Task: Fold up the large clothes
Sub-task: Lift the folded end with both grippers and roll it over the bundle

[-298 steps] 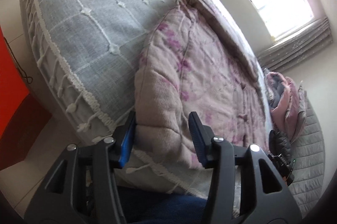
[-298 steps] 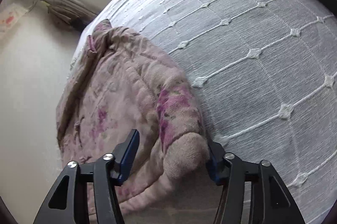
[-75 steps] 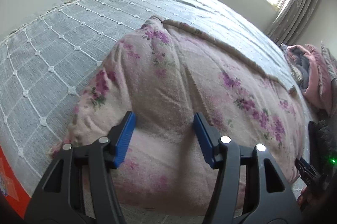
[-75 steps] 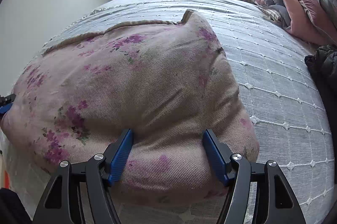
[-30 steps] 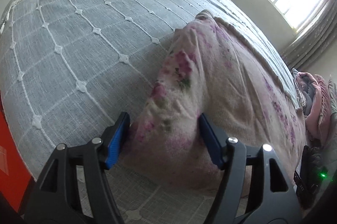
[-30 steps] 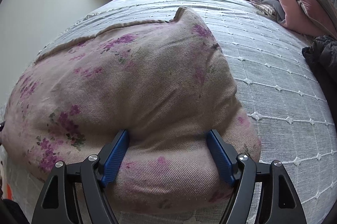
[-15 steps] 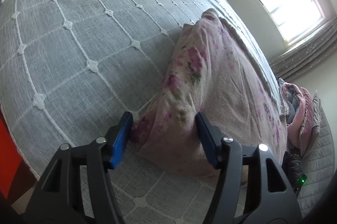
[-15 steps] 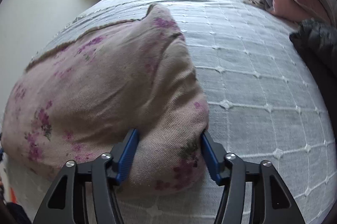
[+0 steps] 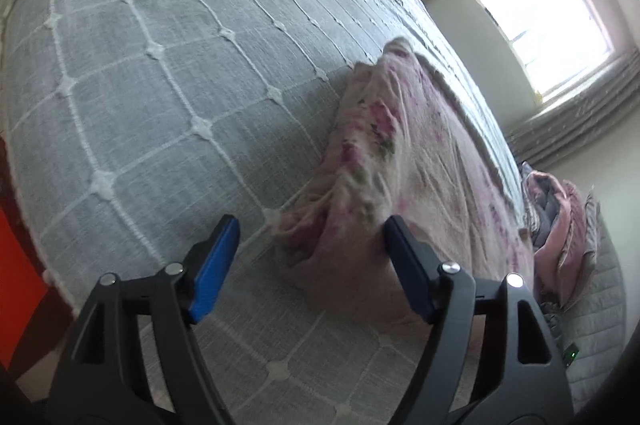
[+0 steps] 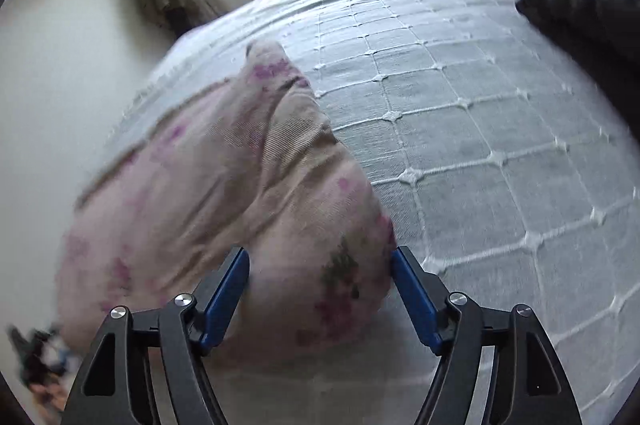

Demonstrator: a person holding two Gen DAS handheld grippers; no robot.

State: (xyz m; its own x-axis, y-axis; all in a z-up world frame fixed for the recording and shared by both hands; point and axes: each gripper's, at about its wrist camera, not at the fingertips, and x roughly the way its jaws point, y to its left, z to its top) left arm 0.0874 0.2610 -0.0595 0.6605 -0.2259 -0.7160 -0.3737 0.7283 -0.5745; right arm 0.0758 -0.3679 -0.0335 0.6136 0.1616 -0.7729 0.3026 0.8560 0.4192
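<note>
My left gripper [image 9: 308,257] stood wide, its jaws having just been opening. The near corner of the floral pink garment [image 9: 420,161] lay between them: the right pad touched the cloth, the left pad stood clear over the grey bedspread [image 9: 160,73], so nothing was clamped.

My right gripper [image 10: 320,285] had likewise just been opening. The garment's bunched opposite corner [image 10: 240,185] filled the gap, cloth against both blue pads; through the blur I could not tell whether they pressed on it.

The garment lay folded on the bedspread [image 10: 480,145], near its front edge. A pile of pink and grey bedding [image 9: 560,221] sat well apart, beneath the window [image 9: 544,25].
</note>
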